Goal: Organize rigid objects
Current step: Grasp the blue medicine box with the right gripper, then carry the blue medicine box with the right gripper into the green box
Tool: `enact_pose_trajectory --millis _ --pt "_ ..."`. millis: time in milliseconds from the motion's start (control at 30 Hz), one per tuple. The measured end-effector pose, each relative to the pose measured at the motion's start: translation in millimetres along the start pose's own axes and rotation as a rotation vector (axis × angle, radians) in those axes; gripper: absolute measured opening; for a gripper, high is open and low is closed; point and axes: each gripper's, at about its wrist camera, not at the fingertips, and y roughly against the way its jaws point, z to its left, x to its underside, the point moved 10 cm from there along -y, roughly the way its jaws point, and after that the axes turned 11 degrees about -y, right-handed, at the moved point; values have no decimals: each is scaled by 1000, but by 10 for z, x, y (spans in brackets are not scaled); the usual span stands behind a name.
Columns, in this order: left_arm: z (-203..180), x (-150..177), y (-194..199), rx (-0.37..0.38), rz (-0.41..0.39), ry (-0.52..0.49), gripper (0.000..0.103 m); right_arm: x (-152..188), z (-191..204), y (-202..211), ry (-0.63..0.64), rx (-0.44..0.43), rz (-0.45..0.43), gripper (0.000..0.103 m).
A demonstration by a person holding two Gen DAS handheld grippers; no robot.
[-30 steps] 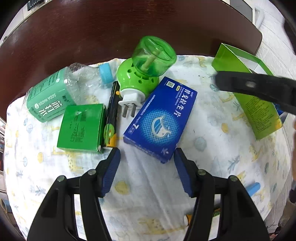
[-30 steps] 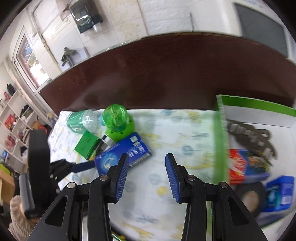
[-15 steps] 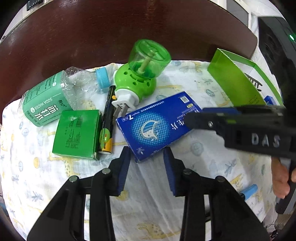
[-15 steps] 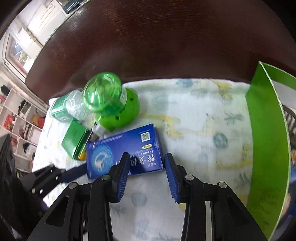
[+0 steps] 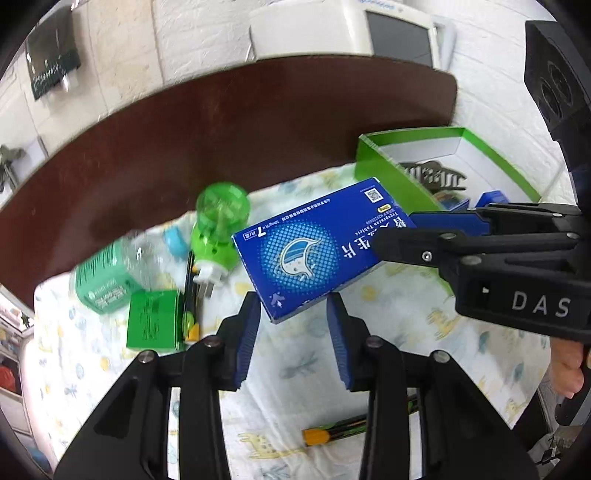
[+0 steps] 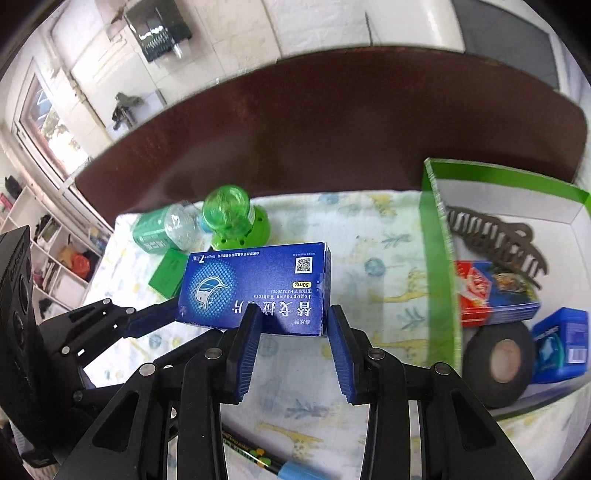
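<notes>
Lifting the blue box (image 5: 317,247) clear of the cloth (image 5: 406,354), both tools, left tool (image 5: 291,328) and right tool (image 6: 293,332), seemingly pinch opposite ends; keep it level toward the green bin (image 6: 436,236).

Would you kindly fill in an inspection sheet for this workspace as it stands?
Surface: printed cloth on a brown table.
Job's things: blue box held off the cloth; green bin holds hair clip, tape roll, red box.
Clutter: bottle, plug-in, green box, pen on the cloth.
Grippers: left gripper has just closed on one end of the blue box; right gripper grips the other.
Cables: nothing seen.
Surroundings: white wall, shelves.
</notes>
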Motion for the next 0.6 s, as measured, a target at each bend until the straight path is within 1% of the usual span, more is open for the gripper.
enact_pose_trajectory --millis 133,233,467,600 --pt "-228 -250 109 1 -34 -52 35 -104 -171 289 -28 -5 -58 39" --pt "-453 -448 120 8 -53 -94 35 -159 -349 494 -53 0 -97 39" --pt "-987 -800 162 58 -85 -178 35 -241 -887 910 -135 39 -177 39" --pt "-1282 -980 107 90 -93 -224 35 -264 -1221 1079 -189 65 -214 39"
